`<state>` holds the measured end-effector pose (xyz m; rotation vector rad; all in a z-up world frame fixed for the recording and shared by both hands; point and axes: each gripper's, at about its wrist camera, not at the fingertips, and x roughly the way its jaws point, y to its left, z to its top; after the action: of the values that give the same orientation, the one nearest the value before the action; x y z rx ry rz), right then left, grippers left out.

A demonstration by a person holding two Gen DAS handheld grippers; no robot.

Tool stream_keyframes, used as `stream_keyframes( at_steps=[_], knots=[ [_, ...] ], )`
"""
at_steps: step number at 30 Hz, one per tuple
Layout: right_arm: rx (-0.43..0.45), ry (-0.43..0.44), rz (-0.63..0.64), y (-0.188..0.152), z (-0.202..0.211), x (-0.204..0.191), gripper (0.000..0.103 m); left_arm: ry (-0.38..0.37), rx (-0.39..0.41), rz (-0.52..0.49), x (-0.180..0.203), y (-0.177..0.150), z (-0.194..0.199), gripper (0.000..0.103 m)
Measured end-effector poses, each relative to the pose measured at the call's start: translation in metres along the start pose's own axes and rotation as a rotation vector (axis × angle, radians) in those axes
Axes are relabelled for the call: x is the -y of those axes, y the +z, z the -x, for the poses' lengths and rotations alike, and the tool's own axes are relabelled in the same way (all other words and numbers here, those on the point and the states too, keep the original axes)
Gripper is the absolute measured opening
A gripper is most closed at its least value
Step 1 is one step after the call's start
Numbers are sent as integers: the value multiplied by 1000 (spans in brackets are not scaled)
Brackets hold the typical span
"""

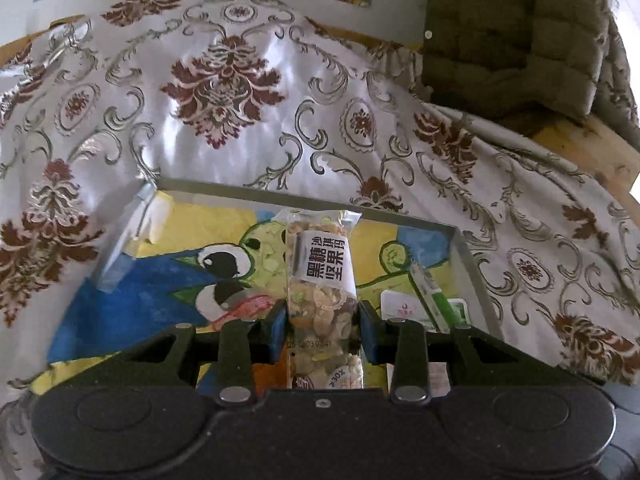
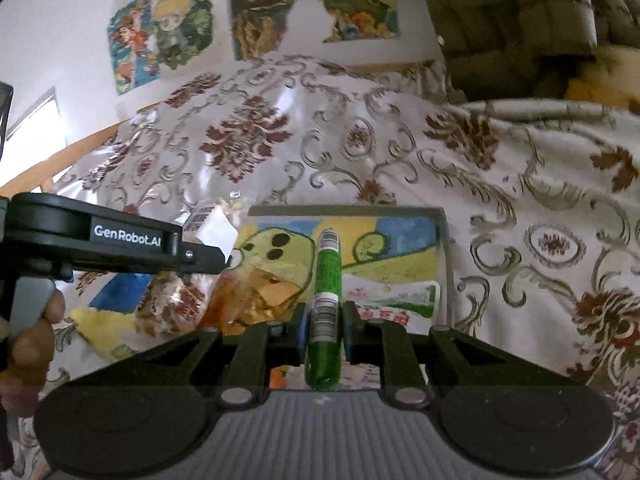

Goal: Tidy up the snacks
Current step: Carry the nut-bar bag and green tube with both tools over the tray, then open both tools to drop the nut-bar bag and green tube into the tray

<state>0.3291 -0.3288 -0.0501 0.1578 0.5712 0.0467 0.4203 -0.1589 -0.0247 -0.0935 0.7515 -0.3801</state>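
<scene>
My left gripper (image 1: 323,330) is shut on a clear-wrapped nut bar (image 1: 320,280) with a white label, held lengthwise over a clear box (image 1: 400,216) lined with a cartoon frog picture. My right gripper (image 2: 323,330) is shut on a green stick snack (image 2: 326,292) with a barcode, also above the clear box (image 2: 444,248). In the right wrist view the left gripper (image 2: 208,258) enters from the left with the nut bar (image 2: 208,220). A white-and-green packet (image 1: 404,308) lies in the box's right part. Orange and gold wrapped snacks (image 2: 260,300) lie in its middle.
The box rests on a white cloth with maroon floral and grey scroll patterns (image 1: 224,92). An olive quilted jacket (image 1: 512,28) lies at the back right. Colourful pictures (image 2: 168,28) hang on the wall behind. A hand (image 2: 32,336) holds the left gripper's handle.
</scene>
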Motion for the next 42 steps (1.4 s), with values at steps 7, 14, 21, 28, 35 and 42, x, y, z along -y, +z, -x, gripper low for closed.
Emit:
stream_keyframes(
  at_steps=[7,14,21,28,35,42],
  knots=[
    [-26,-6,-17,-5,-14,7,19,22,-21,-11,7,-5,-24,39],
    [-50,-9,2,-9,-22,4,19,30,-39,-10,8,-10,-34,39],
    [-67,-15,-2,-11,-25,4,21,32,-55,10,7,-16,-37,39],
    [-53,-19,-13,-8,-19,6,39,15,-18,55,2,-12,-20,66],
    [19,-31,-52,3,11,4,68,18,37,108,1,-3,17,87],
    [132,-36,-56,13,62,4,98,79,159,77,10,-4,73,102]
  ],
)
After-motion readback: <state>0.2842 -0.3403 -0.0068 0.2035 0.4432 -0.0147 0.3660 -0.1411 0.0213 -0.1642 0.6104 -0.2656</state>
